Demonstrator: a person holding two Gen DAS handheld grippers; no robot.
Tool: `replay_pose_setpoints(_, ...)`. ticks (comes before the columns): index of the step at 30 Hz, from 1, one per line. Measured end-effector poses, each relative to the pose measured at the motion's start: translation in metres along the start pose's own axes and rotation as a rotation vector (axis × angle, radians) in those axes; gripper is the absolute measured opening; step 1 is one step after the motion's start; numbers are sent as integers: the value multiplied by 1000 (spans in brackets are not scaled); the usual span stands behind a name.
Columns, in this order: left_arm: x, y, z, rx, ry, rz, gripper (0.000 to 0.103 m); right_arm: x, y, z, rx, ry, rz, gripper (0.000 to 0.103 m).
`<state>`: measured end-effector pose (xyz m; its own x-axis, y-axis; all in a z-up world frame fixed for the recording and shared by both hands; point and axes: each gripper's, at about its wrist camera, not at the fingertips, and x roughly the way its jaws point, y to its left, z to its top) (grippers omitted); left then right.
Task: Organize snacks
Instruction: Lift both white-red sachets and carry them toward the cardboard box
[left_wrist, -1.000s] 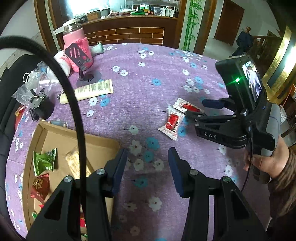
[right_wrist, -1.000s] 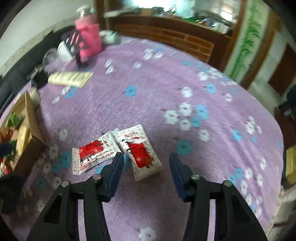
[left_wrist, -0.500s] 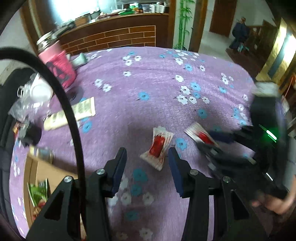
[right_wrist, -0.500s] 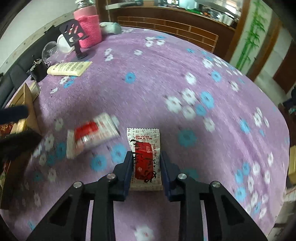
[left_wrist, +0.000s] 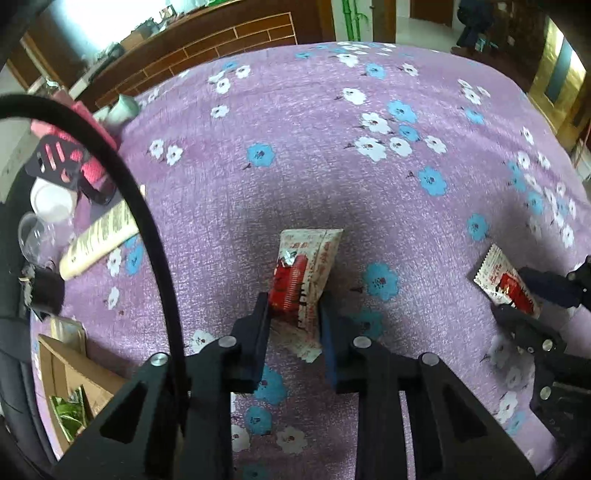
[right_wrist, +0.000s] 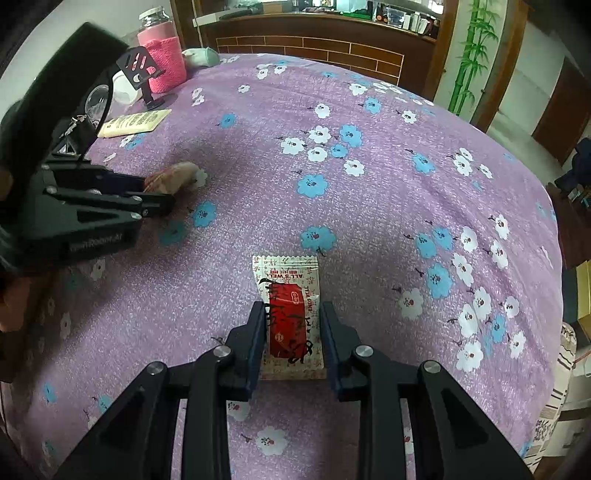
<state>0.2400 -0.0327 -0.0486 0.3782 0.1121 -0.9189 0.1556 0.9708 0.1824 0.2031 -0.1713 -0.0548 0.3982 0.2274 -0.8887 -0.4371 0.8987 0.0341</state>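
Two white-and-red snack packets are on the purple flowered tablecloth. My left gripper is shut on one snack packet, its fingers pressing the packet's sides. My right gripper is shut on the other snack packet, which also shows at the right of the left wrist view. The left gripper with its blurred packet shows at the left of the right wrist view. A cardboard box with snacks inside sits at the lower left.
A pink-sleeved jar, a black phone stand, a white cup and a cream tube stand at the table's far left. A brick-fronted counter is behind the table.
Both grippers moved onto the packets and closed on them. The left gripper swung right from the box to the packet. The right gripper's packet now sits between its fingers.
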Motion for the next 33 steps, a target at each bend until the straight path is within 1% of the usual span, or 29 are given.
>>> replay_pose_setpoints(6,-9,-4,-12,-3,-27,-13,25,-4,6,-8,16,-8,-19,29)
replay_pose_setpoints(9,-15,-7,-20,2,-52,-16,25,-7,9,-14,39,-8,-11,29)
replay_pose_setpoints(12,-21,-14,-26,7,-67,-30,25,-13,15,-25,51,-6,-9,29)
replay_pose_setpoints(18,-34,-16,-49,15,-82,-70,25,-28,31,-51,79,9,0,29)
replay_pose_setpoints(22,-43,-15,-73,11,-70,-118,25,-38,42,-73,117,13,8,29)
replay_pose_setpoints(25,-44,-16,-96,20,-35,-152,25,-48,51,-91,138,11,8,29)
replay_pose_setpoints(27,-48,-16,-111,27,-41,-161,25,-54,57,-102,154,9,5,29)
replay_pose_setpoints(31,-60,-12,-141,15,-21,-225,25,-64,65,-122,191,-2,0,29)
replay_pose_setpoints(33,-67,-11,-156,22,-17,-242,25,-71,72,-135,204,-4,0,29)
